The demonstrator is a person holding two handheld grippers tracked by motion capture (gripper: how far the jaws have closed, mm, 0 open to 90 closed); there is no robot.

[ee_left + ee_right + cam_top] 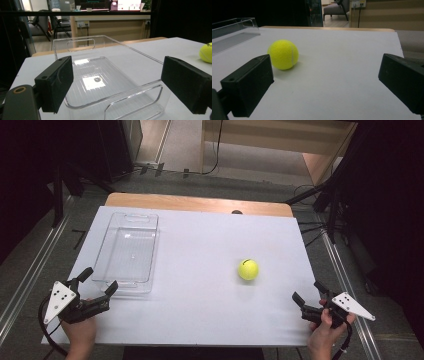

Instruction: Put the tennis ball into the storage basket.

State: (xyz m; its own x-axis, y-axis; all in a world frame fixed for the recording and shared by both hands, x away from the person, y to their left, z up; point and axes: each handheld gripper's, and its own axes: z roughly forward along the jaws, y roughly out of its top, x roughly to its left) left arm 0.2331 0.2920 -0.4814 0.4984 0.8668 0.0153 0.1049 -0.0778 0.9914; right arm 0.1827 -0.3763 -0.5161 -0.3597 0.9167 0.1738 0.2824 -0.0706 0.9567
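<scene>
Tennis ball (248, 269) rests on the white worktop (200, 310), at ten o'clock from my right claw (307, 300), well apart from the clear tray (127, 251). Both claws stand wide open and empty; my left claw (100, 281) fronts the tray. Judged light, springy, fuzzy, liable to roll: grip across its middle.

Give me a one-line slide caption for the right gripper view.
Open right gripper faces a yellow tennis ball resting on the white table.
</scene>
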